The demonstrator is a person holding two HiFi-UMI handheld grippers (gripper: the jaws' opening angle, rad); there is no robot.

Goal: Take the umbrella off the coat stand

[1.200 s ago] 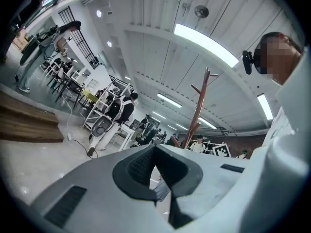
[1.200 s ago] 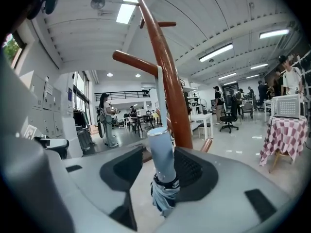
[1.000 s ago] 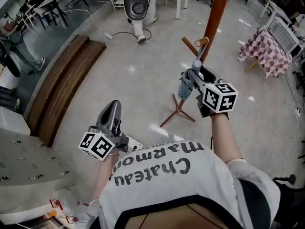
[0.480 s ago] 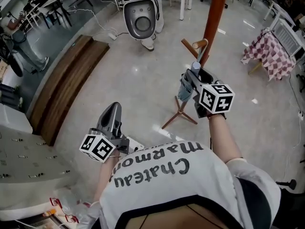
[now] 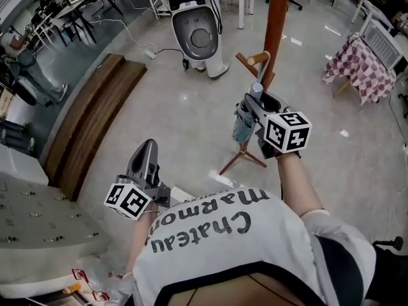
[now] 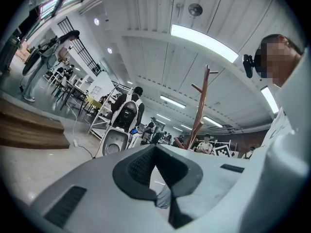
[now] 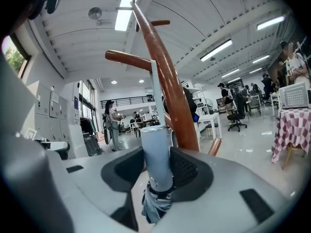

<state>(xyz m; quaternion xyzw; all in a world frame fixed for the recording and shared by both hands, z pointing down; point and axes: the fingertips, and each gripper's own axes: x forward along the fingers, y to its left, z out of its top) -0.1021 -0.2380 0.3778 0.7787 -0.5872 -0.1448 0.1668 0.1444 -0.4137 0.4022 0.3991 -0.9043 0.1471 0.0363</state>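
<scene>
So, way off to the left of the left gripper a long wooden step lies on the floor. That gripper is just held out level over bare floor, jaws together with nothing between them, well apart from everything else. Ahead of it and a bit to its right sits a rounded white machine with a cable trailing off it. Next over is the right gripper. Its jaws are closing on the umbrella, with the pale handle standing upright between them, and in the right gripper view both pads look to be touching its sides. The folded blue-grey canopy hangs down just below the jaws. A thin strap runs up from the top of the handle to a peg, so the umbrella isn't off yet. The brown pole of the coat stand is right behind the handle, just past the jaw tips, and its splayed feet are on the floor below the gripper. Farther to that gripper's right is a table with a red checked cloth.
</scene>
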